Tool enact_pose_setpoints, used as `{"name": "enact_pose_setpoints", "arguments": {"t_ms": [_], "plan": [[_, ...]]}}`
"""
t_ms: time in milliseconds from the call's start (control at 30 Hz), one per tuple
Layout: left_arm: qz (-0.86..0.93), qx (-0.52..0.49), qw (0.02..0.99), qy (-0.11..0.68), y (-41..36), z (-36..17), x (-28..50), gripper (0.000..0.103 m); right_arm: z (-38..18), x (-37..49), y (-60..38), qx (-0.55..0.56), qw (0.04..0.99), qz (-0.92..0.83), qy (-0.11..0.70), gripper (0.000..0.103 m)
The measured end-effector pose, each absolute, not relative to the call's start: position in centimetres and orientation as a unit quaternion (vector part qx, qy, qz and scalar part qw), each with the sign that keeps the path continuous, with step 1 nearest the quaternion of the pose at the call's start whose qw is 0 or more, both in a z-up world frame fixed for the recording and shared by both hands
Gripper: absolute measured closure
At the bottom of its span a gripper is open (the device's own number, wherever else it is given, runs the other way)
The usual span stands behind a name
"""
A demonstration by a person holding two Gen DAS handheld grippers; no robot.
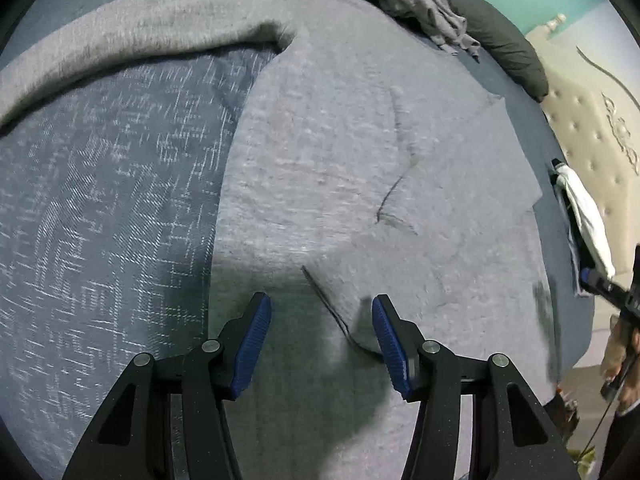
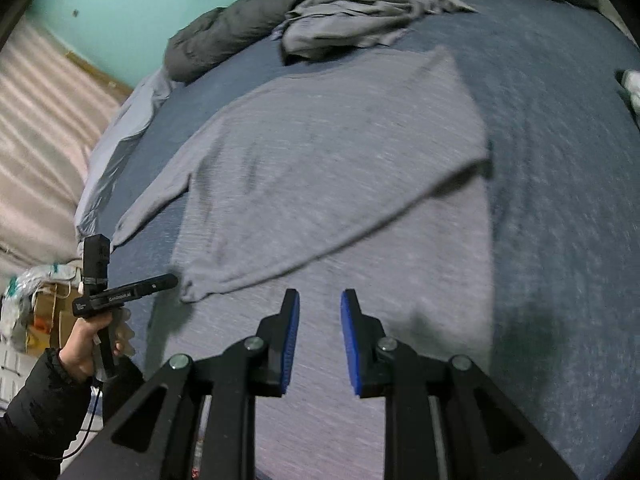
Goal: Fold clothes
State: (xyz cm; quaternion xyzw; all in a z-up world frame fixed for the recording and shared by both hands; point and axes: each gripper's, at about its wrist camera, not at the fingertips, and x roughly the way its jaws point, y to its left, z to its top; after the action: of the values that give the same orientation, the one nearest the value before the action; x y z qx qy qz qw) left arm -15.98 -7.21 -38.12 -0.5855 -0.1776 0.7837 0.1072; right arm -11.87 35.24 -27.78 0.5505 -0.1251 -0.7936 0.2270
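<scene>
Grey sweater (image 2: pixel 328 152) flat on bed (image 2: pixel 560 160), L claw (image 1: pixel 322 312) & R claw (image 2: pixel 320 304) both open, empty.

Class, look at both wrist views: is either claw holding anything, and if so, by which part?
Nothing is held. The left claw and right claw are both open, empty, above the grey sweater spread on the bed.

A blue bedspread (image 2: pixel 560 200) covers the bed. A dark duvet (image 2: pixel 208 44) is bunched at 11 o'clock against the teal wall (image 2: pixel 132 4). In the left view, a tufted headboard (image 1: pixel 580 128) stands at 3 o'clock.
</scene>
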Motion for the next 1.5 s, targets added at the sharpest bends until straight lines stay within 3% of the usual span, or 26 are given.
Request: {"name": "enact_pose_setpoints", "arguments": {"t_ms": [67, 167, 400, 1067, 1500], "plan": [[0.784, -0.585, 0.106, -0.179, -7.1, -38.3, -16.0, 0.051, -28.2, -11.6, 36.0, 0.552, 0.221, -0.793, -0.131, 0.082], [0.785, -0.585, 0.107, -0.171, -6.9, -38.4, -16.0, 0.074, -29.0, -11.4, 36.7, 0.559, 0.216, -0.790, -0.130, 0.082], [0.787, -0.580, 0.125, -0.167, -6.7, -37.8, -15.8, 0.099, -29.1, -11.6, 36.8, 0.558, 0.216, -0.790, -0.136, 0.081], [0.833, -0.508, 0.144, -0.165, -9.6, -30.4, -13.8, 0.101, -29.0, -11.9, 36.7, 0.557, 0.215, -0.791, -0.136, 0.080], [0.826, -0.538, 0.095, -0.139, -11.0, -34.1, -14.2, 0.101, -30.5, -12.3, 39.9, 0.560, 0.167, -0.795, -0.163, 0.080]]}}
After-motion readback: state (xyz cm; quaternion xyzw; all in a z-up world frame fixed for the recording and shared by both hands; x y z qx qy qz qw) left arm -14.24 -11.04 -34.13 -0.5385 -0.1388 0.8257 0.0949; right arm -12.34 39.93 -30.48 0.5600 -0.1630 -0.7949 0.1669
